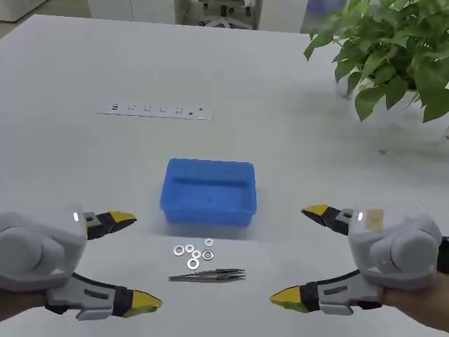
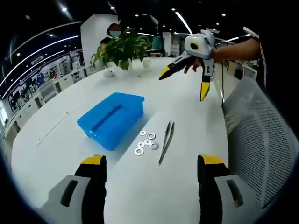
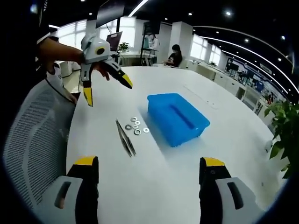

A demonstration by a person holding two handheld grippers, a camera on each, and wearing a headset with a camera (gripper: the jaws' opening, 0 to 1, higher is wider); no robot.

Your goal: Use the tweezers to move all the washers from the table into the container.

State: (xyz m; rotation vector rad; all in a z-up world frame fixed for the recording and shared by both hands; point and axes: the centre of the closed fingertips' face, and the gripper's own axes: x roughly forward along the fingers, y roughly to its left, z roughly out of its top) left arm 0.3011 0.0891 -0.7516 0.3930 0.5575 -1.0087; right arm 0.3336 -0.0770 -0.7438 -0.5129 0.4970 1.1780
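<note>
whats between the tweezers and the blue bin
The washers, a loose cluster, lie between the tweezers and the bin, as the head view shows.

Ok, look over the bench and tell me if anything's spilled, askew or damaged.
Nothing stands out. The washers lie in a tight cluster on the table beside the tweezers, which lie flat. The blue container stands upright just beyond them, intact. The left gripper and right gripper hover open, touching nothing.
</note>
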